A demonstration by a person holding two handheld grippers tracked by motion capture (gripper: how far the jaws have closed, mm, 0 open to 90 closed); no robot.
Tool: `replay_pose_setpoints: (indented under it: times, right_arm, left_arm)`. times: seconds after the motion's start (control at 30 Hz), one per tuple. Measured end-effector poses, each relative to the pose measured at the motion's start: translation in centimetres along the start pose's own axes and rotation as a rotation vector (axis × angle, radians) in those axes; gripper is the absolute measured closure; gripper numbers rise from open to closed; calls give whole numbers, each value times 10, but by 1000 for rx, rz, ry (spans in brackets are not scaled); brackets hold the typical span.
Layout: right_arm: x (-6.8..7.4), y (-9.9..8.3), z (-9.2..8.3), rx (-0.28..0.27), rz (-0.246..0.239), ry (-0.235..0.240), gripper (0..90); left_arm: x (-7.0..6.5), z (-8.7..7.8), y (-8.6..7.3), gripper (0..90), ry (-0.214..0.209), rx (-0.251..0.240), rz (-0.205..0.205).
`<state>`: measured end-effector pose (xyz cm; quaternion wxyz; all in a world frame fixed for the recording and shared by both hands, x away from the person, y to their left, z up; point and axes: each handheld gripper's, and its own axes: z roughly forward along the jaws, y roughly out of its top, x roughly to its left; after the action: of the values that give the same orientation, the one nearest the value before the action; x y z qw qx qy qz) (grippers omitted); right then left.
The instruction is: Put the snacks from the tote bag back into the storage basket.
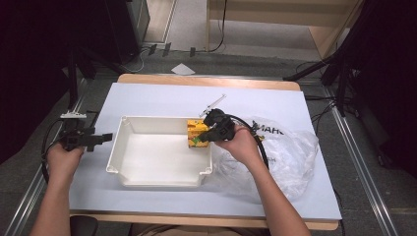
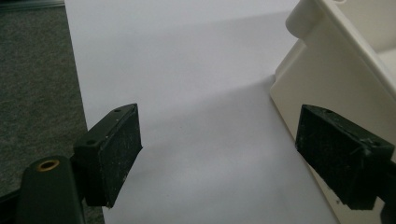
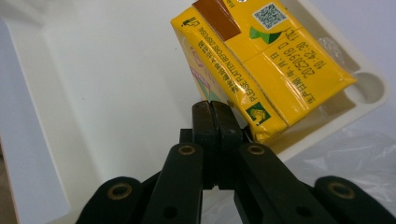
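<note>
Wooden table [image 1: 147,78] carries a white sheet [image 1: 162,96] covering nearly the whole top; bare wood strip shows at far edge and near edge. On the sheet: white plastic tray [image 1: 160,183], centred, a bit toward the left edge. Clear plastic bag [image 1: 295,157] with dark lettering lies crumpled toward the right edge, touching the tray's right wall. Thin white stick-like item [image 1: 214,104] lies just beyond the tray's far right corner; can't tell what it is.

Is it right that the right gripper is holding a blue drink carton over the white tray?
Not quite: the carton is yellow, not blue, as the right gripper view shows. The right gripper does hold it by a corner flap over the white tray.
</note>
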<state>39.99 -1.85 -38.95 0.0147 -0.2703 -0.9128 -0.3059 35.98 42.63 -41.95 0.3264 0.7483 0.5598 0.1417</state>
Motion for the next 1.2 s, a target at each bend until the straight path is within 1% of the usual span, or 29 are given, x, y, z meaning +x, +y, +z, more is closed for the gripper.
replay_pose_setpoints:
  times: [0.2,0.3,0.4,0.43,0.57,0.6,0.63,0.67,0.7,0.73,0.77,0.8,0.83,0.87,0.93,1.0,1.07,1.1,1.17,1.2]
  right_arm:
    - [-1,0,0,1,-2,8,893]
    - [-1,0,-1,-5,-3,21,866]
    - [0,1,-3,7,-9,47,783]
    - [0,1,-3,7,-9,47,783]
    - [1,2,-9,3,-15,65,709]
    - [1,2,-9,3,-15,65,709]
    - [2,2,-12,1,-14,70,672]
    - [2,2,-12,1,-14,70,672]
    - [2,2,-13,-3,-20,71,648]
    - [3,2,-15,-5,-17,87,575]
    - [3,2,-15,-5,-17,87,575]
    - [3,3,-16,-3,-15,92,551]
    - [5,3,-19,-5,-27,88,536]
    - [5,3,-19,-5,-27,88,536]
    - [6,3,-25,-18,-28,87,518]
    - [5,3,-27,-21,-30,85,510]
    - [4,1,-34,-28,-24,82,499]
    - [4,1,-34,-28,-24,82,499]
    - [1,-1,-40,-33,-14,79,466]
    - [0,-2,-42,-35,-18,76,451]
  left_arm:
    - [0,0,0,154,1,-1,-2]
    - [0,0,0,154,-3,2,-4]
    - [0,0,0,154,-5,4,-3]
    - [0,0,0,154,-5,4,-3]
    - [0,0,0,154,-4,4,-4]
    - [0,0,0,154,-4,4,-4]
    - [0,0,0,154,-3,3,-5]
    - [0,0,0,154,-3,3,-5]
    - [0,0,0,154,-2,3,-5]
    - [0,0,0,154,-1,3,-5]
    - [0,0,0,154,-2,4,-5]
    - [0,0,0,154,-2,3,-5]
    - [0,0,0,154,-2,3,-5]
    - [0,0,0,154,-2,3,-5]
    - [0,0,0,154,-1,3,-5]
    - [0,0,0,154,-3,2,-5]
    - [0,0,0,154,-2,2,-5]
    - [0,0,0,154,-1,2,-5]
    - [0,0,0,154,1,1,-5]
    - [0,0,0,154,1,1,-5]
